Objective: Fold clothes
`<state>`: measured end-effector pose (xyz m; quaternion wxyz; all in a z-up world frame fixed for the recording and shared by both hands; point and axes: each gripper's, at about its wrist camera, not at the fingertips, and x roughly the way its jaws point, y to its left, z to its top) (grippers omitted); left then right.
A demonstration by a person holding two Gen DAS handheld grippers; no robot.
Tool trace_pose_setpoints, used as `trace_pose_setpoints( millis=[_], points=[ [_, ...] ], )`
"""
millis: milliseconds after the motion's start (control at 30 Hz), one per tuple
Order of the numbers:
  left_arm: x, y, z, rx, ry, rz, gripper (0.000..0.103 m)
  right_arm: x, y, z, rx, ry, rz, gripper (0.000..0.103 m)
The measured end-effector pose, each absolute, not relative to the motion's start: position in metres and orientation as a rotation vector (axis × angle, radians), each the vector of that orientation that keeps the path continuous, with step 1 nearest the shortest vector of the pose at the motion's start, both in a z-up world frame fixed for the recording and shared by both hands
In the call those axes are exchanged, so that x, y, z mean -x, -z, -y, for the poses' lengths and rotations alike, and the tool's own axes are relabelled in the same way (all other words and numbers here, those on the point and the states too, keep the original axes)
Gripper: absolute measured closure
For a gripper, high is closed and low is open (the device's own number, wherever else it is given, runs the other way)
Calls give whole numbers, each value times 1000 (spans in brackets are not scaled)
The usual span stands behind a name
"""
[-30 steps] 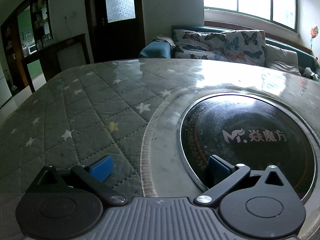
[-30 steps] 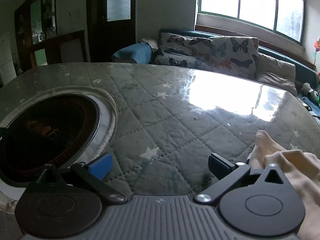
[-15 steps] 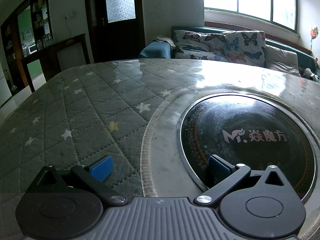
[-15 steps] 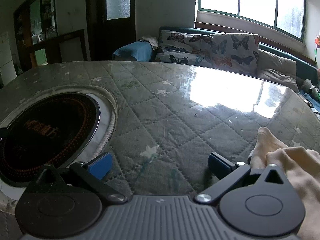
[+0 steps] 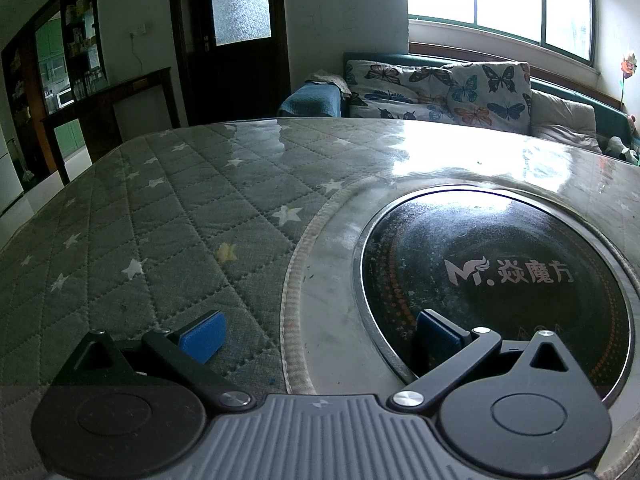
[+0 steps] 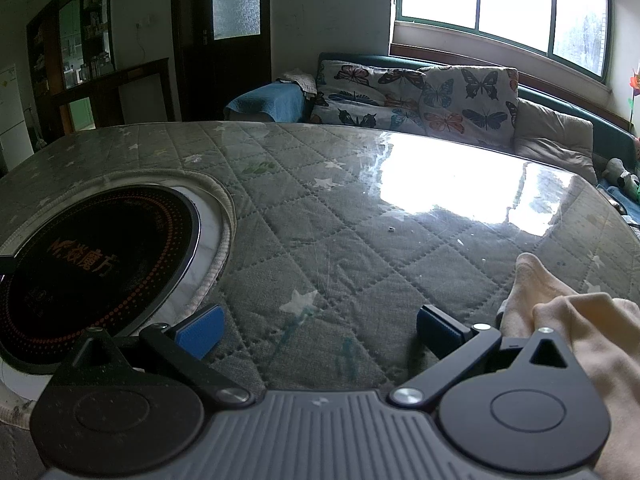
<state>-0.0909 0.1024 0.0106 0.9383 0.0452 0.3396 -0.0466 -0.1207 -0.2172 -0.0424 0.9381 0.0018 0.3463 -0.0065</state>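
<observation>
Nothing folded yet, I judge — my left gripper and right gripper both gape empty, the crumpled cream cloth garment lying just beside the right one on the quilted grey star-patterned table cover.

Cream garment lies bunched at the table's right edge

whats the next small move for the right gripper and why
Probably swing the right gripper to its right, toward the cream garment. It is open with only quilted table cover between its fingers, and the cloth lies just outside its right finger.
</observation>
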Motion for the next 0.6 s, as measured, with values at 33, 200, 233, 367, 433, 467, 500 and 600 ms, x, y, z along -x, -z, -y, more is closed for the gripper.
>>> trace_pose_setpoints(
  millis=[33, 200, 233, 367, 433, 467, 500, 600],
  points=[
    [91, -11, -102, -92, 95, -693, 0, 121, 42, 217, -4, 13, -707, 0],
    [91, -11, -103, -92, 95, -693, 0, 121, 43, 219, -5, 12, -707, 0],
    [91, -10, -103, -93, 95, -693, 0, 121, 43, 220, -5, 12, -707, 0],
    [91, -10, -103, -93, 95, -693, 0, 120, 43, 220, -6, 12, -707, 0],
    [91, -10, -103, -93, 95, -693, 0, 121, 43, 221, -6, 11, -707, 0],
    [91, -10, -103, -93, 95, -693, 0, 121, 43, 221, -6, 11, -707, 0],
    [91, -10, -103, -93, 95, -693, 0, 120, 43, 221, -6, 11, -707, 0],
    [91, -10, -103, -92, 95, -693, 0, 120, 44, 220, -6, 11, -707, 0]
  ],
)
